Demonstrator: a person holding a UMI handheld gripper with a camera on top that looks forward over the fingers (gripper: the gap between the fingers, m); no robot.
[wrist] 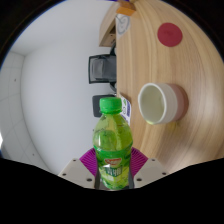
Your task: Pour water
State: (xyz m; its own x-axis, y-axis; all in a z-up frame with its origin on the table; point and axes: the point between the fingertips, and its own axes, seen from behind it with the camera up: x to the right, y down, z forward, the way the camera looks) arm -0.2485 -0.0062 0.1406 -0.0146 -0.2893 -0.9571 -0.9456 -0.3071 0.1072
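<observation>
Gripper clamped on one green soda bottle (upright, capped), one white mug beyond-right, wooden table.

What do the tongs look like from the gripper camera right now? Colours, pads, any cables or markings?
Only the tips of the tongs show: two dark fingers, each with a magenta pad on its inner face. The pads look flat and plain. No cables, markings, hand or sleeve are in view.

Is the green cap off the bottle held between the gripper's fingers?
No. The green cap sits on top of the bottle, which the gripper holds, short of the white cup.
</observation>
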